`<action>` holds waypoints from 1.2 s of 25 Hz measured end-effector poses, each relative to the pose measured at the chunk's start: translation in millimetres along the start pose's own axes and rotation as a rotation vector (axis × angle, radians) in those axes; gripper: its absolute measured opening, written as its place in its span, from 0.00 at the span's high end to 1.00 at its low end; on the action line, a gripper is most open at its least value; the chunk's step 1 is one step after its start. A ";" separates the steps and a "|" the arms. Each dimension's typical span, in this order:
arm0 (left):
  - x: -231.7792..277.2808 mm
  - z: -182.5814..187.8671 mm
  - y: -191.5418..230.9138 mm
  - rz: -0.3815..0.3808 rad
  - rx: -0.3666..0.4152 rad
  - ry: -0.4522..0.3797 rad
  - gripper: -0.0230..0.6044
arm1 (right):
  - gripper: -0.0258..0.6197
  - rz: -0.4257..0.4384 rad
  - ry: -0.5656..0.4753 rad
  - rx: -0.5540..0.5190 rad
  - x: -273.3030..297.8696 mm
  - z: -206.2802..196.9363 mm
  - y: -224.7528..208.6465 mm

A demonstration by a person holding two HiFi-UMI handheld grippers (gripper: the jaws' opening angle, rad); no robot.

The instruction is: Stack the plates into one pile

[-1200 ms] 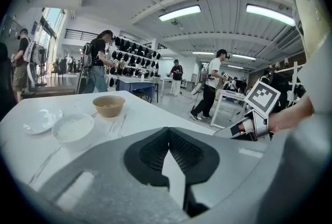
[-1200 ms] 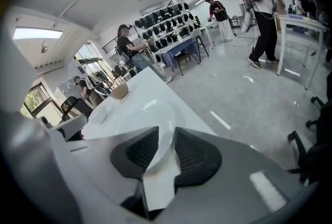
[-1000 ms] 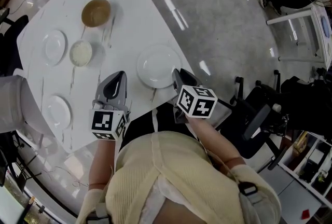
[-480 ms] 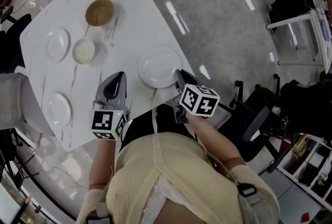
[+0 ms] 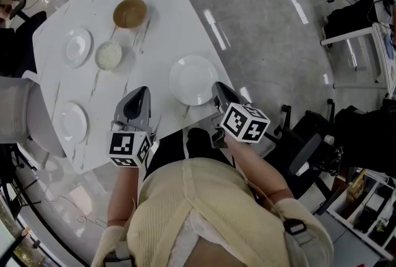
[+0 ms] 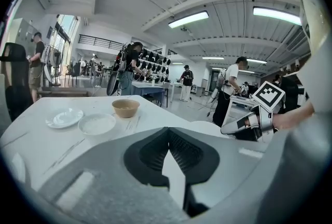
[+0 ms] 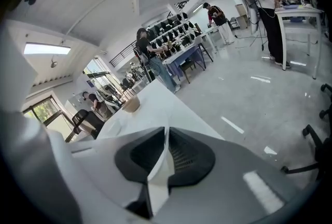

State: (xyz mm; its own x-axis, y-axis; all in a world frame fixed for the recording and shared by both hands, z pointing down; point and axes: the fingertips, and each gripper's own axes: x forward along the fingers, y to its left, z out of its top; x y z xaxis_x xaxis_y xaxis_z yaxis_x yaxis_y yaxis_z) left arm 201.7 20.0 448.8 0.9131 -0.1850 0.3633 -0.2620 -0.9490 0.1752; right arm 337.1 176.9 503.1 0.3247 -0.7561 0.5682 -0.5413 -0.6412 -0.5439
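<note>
Plates (image 5: 193, 79), 3, dot the white marble table (image 5: 154, 18); right tool (image 5: 216, 88), just closing, pinches 1; left tool (image 5: 142, 91) narrow.

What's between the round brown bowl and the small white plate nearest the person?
A small white bowl, closer to the round brown bowl than to that small white plate; otherwise bare white marble tabletop. Head view shows it.

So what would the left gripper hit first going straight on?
Probably bare tabletop: the left gripper tilts down, aimed between the brown bowl and the large plate, though depth is unclear.
</note>
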 end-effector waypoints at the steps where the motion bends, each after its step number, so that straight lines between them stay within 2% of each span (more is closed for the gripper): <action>1: -2.4 0.6 0.6 0.007 -0.004 -0.004 0.96 | 0.92 0.014 -0.003 0.003 -1.0 1.6 2.5; 12: -45.1 6.2 22.2 0.133 -0.091 -0.067 0.96 | 0.93 0.174 -0.016 -0.066 -3.1 17.7 44.1; 22: -91.5 3.6 32.8 0.275 -0.141 -0.126 0.96 | 0.94 0.307 -0.008 -0.189 -6.2 24.9 86.3; 30: -145.0 -3.0 43.0 0.434 -0.162 -0.173 0.96 | 0.94 0.424 0.017 -0.241 -5.8 20.7 117.2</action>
State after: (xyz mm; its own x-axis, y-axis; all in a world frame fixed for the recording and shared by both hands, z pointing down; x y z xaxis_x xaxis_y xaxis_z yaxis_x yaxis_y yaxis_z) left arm 57.1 6.7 406.4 0.7436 -0.6073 0.2796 -0.6625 -0.7256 0.1859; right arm 287.8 103.4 423.3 0.0254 -0.9405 0.3389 -0.7879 -0.2275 -0.5723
